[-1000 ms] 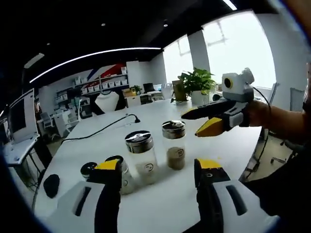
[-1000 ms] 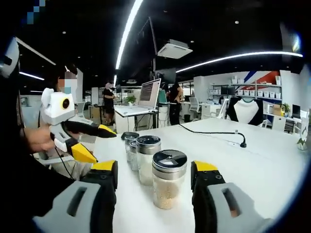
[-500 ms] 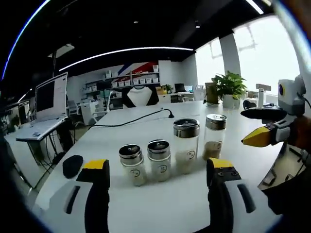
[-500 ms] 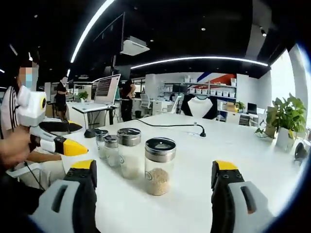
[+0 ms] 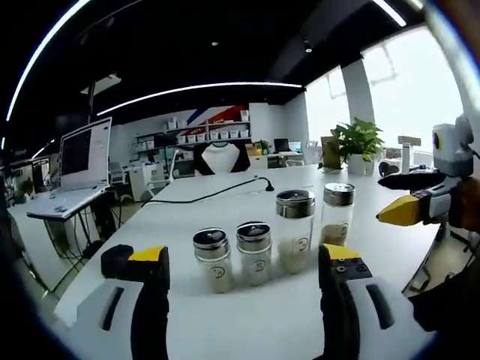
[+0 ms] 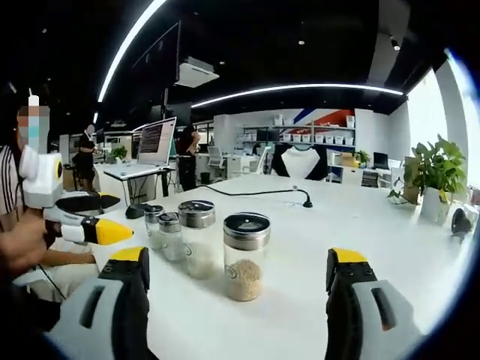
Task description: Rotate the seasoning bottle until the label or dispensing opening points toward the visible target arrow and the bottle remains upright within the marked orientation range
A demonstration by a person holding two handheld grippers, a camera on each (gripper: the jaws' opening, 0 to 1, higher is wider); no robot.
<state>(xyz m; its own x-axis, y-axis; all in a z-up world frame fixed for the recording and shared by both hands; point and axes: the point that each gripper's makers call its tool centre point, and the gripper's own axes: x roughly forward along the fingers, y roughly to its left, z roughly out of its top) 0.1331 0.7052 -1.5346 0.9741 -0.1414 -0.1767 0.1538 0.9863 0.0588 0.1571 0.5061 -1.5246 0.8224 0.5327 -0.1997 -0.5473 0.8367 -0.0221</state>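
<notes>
Several glass seasoning bottles with metal lids stand upright in a row on a white table [image 5: 225, 322]. In the left gripper view the two short bottles [image 5: 212, 259] [image 5: 254, 253] are nearest, then a taller one [image 5: 295, 230] and the far bottle of tan grains [image 5: 337, 213]. My left gripper [image 5: 244, 259] is open, short of the row, touching nothing. In the right gripper view the tan-grain bottle [image 6: 246, 256] stands closest, between and beyond my open right gripper [image 6: 238, 262] jaws. The other bottles [image 6: 197, 238] trail off leftward. Each gripper appears in the other's view: right gripper [image 5: 416, 199], left gripper [image 6: 94, 217].
A black cable with a puck [image 6: 305, 203] runs across the table's far side. A potted plant [image 5: 355, 142] stands at the table's far end. A black mouse [image 5: 115, 262] lies near the left jaw. Desks, a monitor [image 6: 156, 140] and standing people [image 6: 184, 151] fill the office behind.
Both views shifted slightly with the hands. In the left gripper view the row of bottles sits a little further right and lower. No bottle has moved or been gripped.
</notes>
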